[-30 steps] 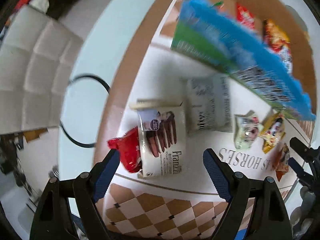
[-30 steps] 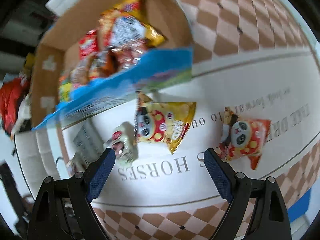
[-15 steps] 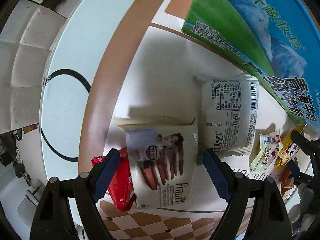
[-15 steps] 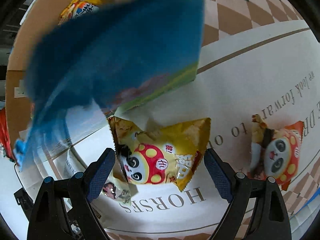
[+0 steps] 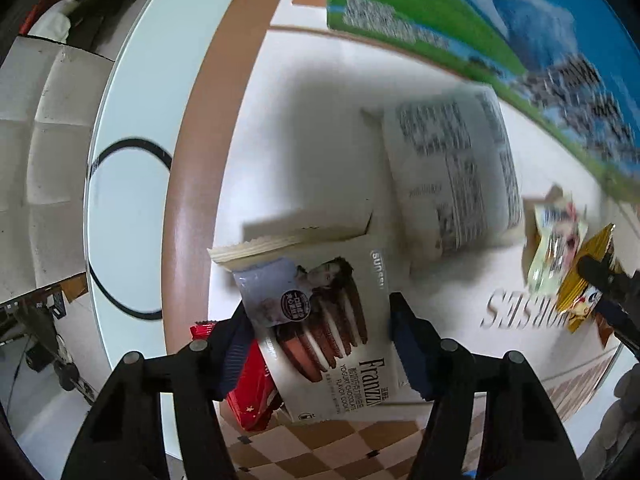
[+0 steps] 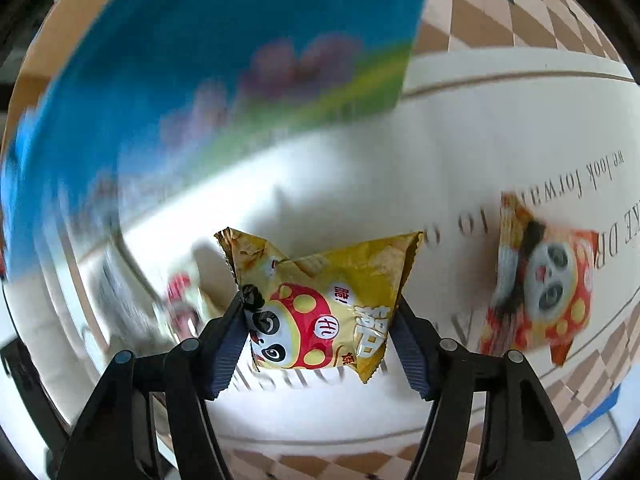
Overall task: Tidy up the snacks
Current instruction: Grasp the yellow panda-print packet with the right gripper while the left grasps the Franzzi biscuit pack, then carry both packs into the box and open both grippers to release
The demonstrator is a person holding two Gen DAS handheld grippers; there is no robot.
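In the left wrist view my left gripper [image 5: 322, 344] has its fingers on both sides of a white Franzzi cookie pack [image 5: 324, 328] lying on the table; the jaws touch its edges. A red packet [image 5: 250, 388] lies under its left side. In the right wrist view my right gripper [image 6: 320, 340] has closed onto a yellow panda snack bag [image 6: 324, 308], both pads against its sides. The blue and green box [image 6: 224, 68] stands just behind; it also shows in the left wrist view [image 5: 500, 28].
A white packet with printed text [image 5: 452, 176] and a small pale packet [image 5: 554, 248] lie between the two grippers. An orange panda bag [image 6: 540, 280] lies to the right. The round table edge [image 5: 188, 132] and a white chair [image 5: 40, 120] are at left.
Both grippers moved down and forward and narrowed their jaws: the left onto the Franzzi pack, the right onto the yellow panda bag. The blue box looms closer.
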